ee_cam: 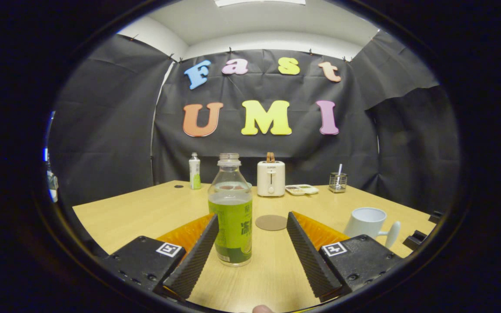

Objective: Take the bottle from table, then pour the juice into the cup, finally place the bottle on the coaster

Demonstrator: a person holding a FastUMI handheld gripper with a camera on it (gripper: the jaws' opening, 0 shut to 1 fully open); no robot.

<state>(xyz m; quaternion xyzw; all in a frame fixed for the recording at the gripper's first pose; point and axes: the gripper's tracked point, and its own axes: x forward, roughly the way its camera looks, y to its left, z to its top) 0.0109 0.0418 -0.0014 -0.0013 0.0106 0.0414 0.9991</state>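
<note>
A clear uncapped bottle [231,213] with a green label and green juice stands upright on the wooden table [137,217]. It sits between my fingers, close against the left finger [196,256], with a wide gap to the right finger [309,256]. My gripper [252,221] is open around it. A round brown coaster [271,222] lies flat just beyond the fingers, to the right of the bottle. A white cup [367,222] with its handle toward me stands further right, beyond the right finger.
Along the table's far edge stand a small white-and-green bottle [195,171], a cream toaster [271,178], a flat white tray [302,189] and a mesh holder [338,182]. A black block [418,238] sits at the right edge.
</note>
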